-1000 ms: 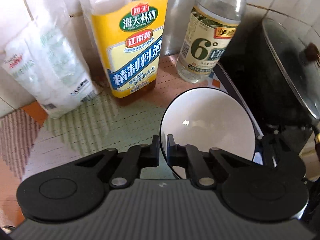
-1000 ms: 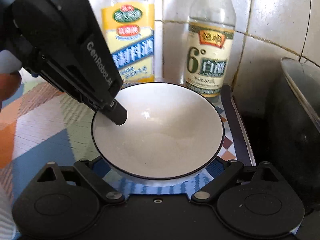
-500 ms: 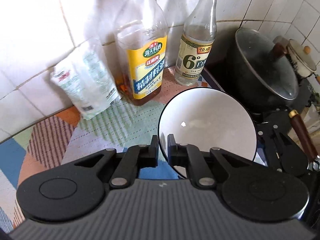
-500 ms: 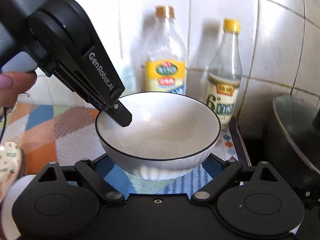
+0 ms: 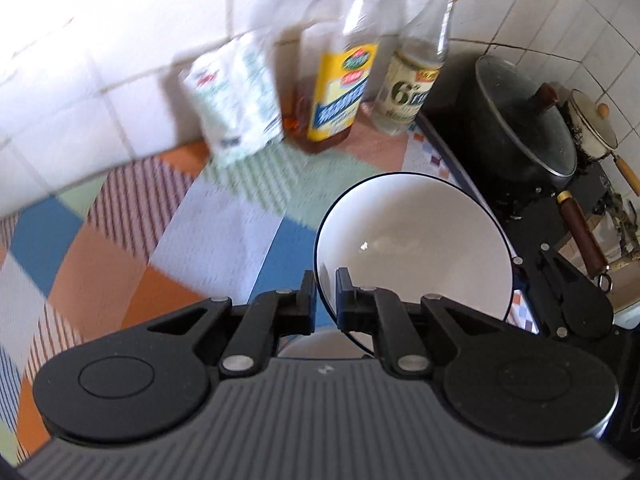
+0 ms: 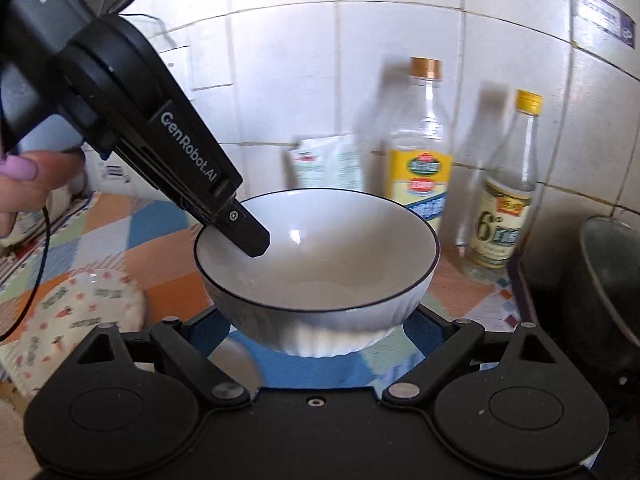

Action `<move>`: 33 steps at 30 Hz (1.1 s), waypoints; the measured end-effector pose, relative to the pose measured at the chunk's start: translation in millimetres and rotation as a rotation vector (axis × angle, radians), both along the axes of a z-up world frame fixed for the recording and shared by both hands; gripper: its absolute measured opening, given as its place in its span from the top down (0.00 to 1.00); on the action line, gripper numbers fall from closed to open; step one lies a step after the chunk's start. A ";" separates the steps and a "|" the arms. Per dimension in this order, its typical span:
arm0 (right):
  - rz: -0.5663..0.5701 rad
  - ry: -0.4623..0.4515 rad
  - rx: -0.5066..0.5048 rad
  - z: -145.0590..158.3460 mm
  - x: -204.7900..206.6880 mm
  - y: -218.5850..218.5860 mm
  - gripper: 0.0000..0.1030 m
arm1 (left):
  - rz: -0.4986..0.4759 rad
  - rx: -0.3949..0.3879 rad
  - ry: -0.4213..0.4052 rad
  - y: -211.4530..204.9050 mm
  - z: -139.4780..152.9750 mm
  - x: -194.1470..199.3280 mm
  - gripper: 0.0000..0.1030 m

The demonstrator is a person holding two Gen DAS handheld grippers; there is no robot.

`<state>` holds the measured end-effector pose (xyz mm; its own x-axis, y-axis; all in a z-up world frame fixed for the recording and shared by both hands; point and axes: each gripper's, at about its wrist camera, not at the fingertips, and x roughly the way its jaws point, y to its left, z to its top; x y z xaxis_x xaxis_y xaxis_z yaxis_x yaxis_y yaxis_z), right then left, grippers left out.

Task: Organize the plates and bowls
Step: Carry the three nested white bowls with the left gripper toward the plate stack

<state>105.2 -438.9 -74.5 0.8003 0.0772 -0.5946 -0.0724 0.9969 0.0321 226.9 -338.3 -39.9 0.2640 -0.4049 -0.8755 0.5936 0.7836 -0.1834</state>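
White tiles back the bench [image 5: 120, 248]; left claw [image 5: 323, 300] is clamped on the bowl [image 5: 416, 240] rim, lifted. Right claw [image 6: 316, 344] is spread apart just under it; patterned plate [image 6: 76, 312] lies left.

The left hand-held gripper [image 6: 244, 236] pinches the white bowl's [image 6: 320, 276] rim above the patchwork cloth [image 6: 132, 240].

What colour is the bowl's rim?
A thin dark line, black or navy, around the white bowl, clearest in the right wrist view.

Bottles [image 5: 340, 76] and pot [image 5: 520, 128] block behind; checkered counter [image 5: 100, 240] (left) lies open.
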 end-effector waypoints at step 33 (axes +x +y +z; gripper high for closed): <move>0.196 0.183 -0.025 -26.8 -29.5 57.3 0.07 | 0.097 0.190 0.153 45.3 -57.9 -40.6 0.90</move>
